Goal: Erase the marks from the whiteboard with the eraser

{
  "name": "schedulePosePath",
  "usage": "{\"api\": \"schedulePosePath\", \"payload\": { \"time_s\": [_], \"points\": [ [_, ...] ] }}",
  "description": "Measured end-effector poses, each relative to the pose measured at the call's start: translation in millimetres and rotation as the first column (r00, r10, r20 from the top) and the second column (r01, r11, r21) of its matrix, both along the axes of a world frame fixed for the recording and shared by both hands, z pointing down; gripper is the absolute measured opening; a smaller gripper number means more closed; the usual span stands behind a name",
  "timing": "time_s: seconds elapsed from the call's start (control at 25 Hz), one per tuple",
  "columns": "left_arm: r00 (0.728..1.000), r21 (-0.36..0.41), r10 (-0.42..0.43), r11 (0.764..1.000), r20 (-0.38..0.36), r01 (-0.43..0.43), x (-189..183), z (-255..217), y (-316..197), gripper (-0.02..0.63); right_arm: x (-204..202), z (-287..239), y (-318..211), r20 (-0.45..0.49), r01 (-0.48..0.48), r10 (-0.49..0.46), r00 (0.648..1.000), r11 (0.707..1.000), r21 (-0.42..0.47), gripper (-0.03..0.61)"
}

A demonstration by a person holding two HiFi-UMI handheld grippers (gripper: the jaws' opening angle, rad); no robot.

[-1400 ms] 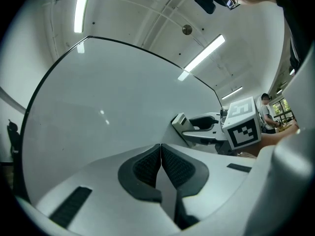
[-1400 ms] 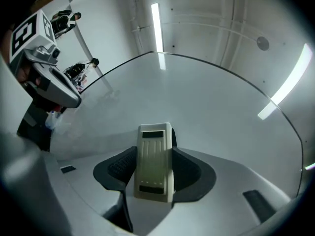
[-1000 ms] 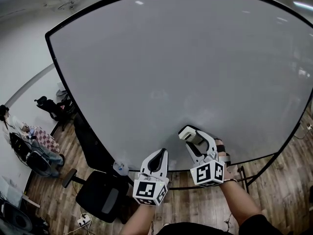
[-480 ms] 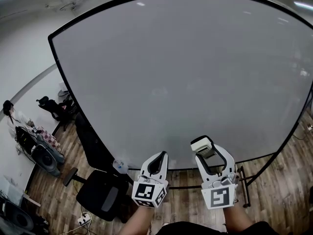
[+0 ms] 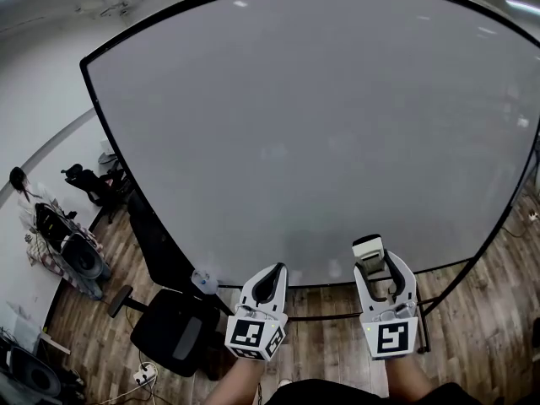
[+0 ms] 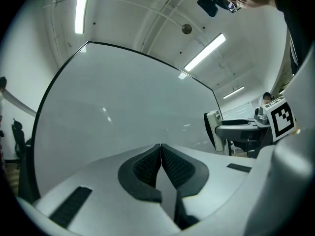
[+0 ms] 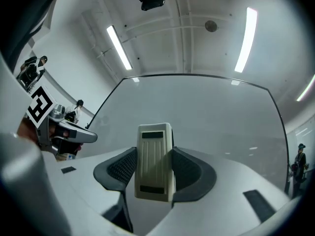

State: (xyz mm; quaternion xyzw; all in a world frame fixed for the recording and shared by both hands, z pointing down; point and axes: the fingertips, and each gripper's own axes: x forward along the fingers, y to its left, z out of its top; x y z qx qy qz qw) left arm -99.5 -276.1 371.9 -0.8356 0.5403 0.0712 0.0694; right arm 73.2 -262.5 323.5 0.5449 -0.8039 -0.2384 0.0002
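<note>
A large black-framed whiteboard fills the head view; its surface looks grey and I see no marks on it. My right gripper is shut on a cream eraser, held upright just off the board's lower edge. The eraser stands up between the jaws in the head view. My left gripper is shut with nothing in it, low and left of the right one. In the left gripper view the jaws meet, and the whiteboard lies ahead.
A black office chair stands on the wood floor at lower left. A person sits among bags at far left. The board's stand legs reach out over the floor under my right gripper.
My right gripper has swung the eraser off the board, down and to the right, and now holds it upright. The left gripper has barely moved.
</note>
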Motion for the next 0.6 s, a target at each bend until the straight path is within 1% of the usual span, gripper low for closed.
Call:
{"api": "schedulePosePath", "payload": {
  "time_s": [0.24,0.48,0.6],
  "points": [
    [1.0,-0.014,0.004,1.0,0.003,-0.004,4,2,3,0.02,1,6,-3,0.002,-0.007,0.007,1.0,0.999,-0.035,0.247],
    [1.0,0.019,0.004,1.0,0.02,-0.004,-3,-15,2,0.02,-5,2,-4,0.014,-0.012,0.013,1.0,0.999,-0.03,0.247],
    [1.0,0.02,0.0,1.0,0.029,0.0,-6,-15,5,0.02,-4,6,-1,0.021,-0.013,0.013,1.0,0.999,-0.035,0.247]
  ]
}}
